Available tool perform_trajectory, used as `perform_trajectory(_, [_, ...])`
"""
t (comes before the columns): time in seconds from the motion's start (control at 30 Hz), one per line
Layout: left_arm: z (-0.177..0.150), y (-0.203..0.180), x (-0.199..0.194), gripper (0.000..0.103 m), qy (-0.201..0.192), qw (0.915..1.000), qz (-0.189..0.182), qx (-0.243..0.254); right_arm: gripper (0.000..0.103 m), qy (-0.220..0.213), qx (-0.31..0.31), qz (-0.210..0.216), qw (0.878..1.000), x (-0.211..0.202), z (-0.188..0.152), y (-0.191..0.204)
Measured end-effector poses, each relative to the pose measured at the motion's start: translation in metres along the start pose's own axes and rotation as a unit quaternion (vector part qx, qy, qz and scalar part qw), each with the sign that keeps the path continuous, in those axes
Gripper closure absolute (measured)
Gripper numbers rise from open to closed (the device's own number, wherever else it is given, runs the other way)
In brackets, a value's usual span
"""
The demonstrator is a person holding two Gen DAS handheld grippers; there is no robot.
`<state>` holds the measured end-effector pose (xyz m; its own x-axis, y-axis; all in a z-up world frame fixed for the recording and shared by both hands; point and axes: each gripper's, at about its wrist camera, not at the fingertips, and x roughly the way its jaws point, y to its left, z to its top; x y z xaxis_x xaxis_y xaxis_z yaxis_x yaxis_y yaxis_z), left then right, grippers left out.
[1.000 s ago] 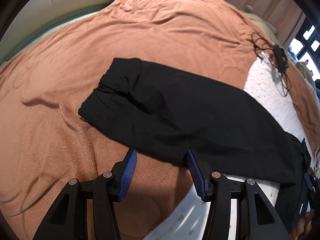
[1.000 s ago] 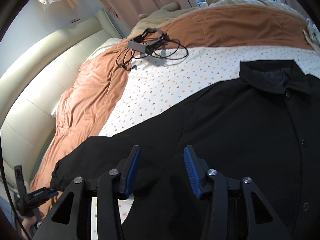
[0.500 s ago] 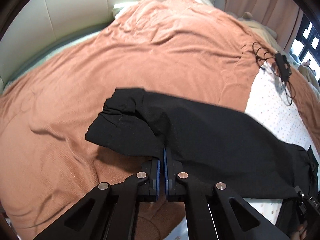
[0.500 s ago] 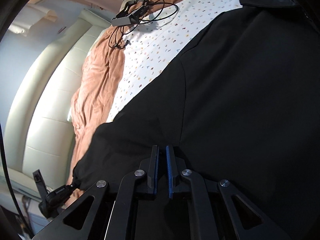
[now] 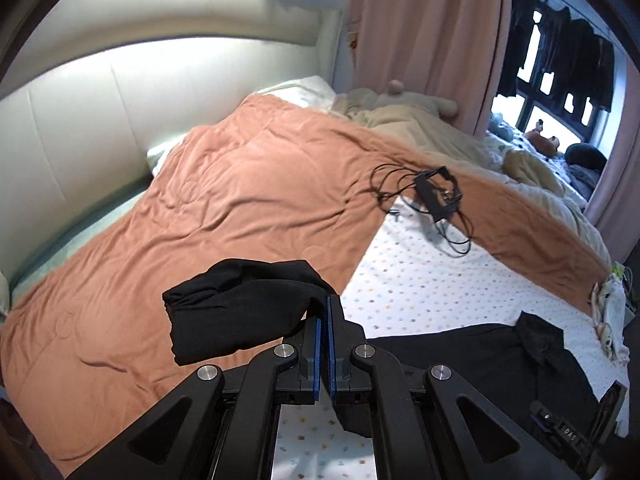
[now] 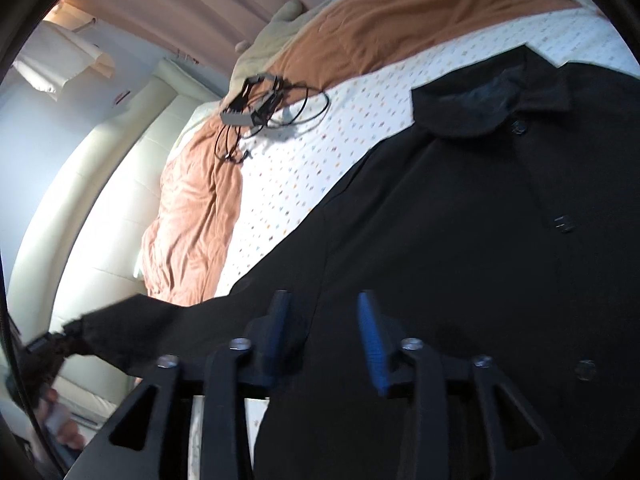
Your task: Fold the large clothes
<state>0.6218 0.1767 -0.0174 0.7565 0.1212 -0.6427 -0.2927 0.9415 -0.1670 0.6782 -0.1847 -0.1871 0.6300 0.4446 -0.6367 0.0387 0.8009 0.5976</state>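
Left wrist view has the left gripper (image 5: 323, 322) pinching the black sleeve (image 5: 240, 312) of a black button-up coat (image 5: 480, 364). Its blue pads are pressed together on the cloth, and the cuff end hangs bunched to the left of the fingers, lifted above the orange blanket (image 5: 248, 200). The coat body lies lower right on the dotted white sheet (image 5: 420, 280), collar toward the far side. A tangle of black cables with a small dark device (image 5: 438, 196) rests where blanket and sheet meet. A cream padded headboard (image 5: 100, 112) runs along the left.

In the right wrist view, the right gripper (image 6: 326, 330) hovers over the coat's shoulder area. Its fingers are spread and opening, with nothing pressed between the blue pads. The coat (image 6: 460, 260) spreads flat, buttons down the front, and its sleeve stretches left to the other gripper.
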Motion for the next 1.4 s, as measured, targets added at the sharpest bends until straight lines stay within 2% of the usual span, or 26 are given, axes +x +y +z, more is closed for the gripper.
perform_trajectory(0.3, [0.015, -0.120, -0.058, 0.101, -0.031, 0.9956, -0.052, 0.071, 0.057, -0.034, 0.005, -0.003, 0.999, -0.074, 0.003, -0.017])
perform_trajectory(0.37, [0.013, -0.143, -0.066, 0.101, -0.035, 0.9937, -0.061, 0.087, 0.051, -0.055, -0.002, -0.009, 0.998, -0.094, 0.000, -0.025])
perform_trajectory(0.4, [0.011, -0.154, -0.069, 0.101, -0.036, 0.9927, -0.066, 0.094, 0.042, -0.064, -0.002, -0.017, 0.998, -0.102, -0.001, -0.031])
perform_trajectory(0.5, [0.004, -0.185, -0.075, 0.101, -0.031, 0.9902, -0.080, 0.110, 0.041, -0.078, 0.015, -0.053, 0.995, -0.121, -0.002, -0.051])
perform_trajectory(0.67, [-0.007, -0.238, -0.080, 0.101, -0.026, 0.9846, -0.103, 0.139, 0.041, -0.100, 0.057, -0.045, 0.992, -0.147, 0.000, -0.086])
perform_trajectory(0.97, [-0.038, -0.316, -0.062, 0.101, 0.009, 0.9718, -0.154, 0.179, 0.041, -0.143, 0.126, -0.030, 0.981, -0.187, 0.012, -0.132])
perform_trajectory(1.1, [-0.058, -0.342, -0.045, 0.101, 0.038, 0.9649, -0.181, 0.187, 0.041, -0.154, 0.161, -0.026, 0.975, -0.192, 0.015, -0.152])
perform_trajectory(1.33, [-0.107, -0.377, 0.002, 0.101, 0.092, 0.9573, -0.208, 0.178, 0.041, -0.139, 0.225, -0.040, 0.964, -0.186, 0.009, -0.190])
perform_trajectory(1.4, [-0.123, -0.385, 0.015, 0.101, 0.114, 0.9518, -0.223, 0.177, 0.041, -0.143, 0.244, -0.044, 0.958, -0.189, 0.008, -0.200])
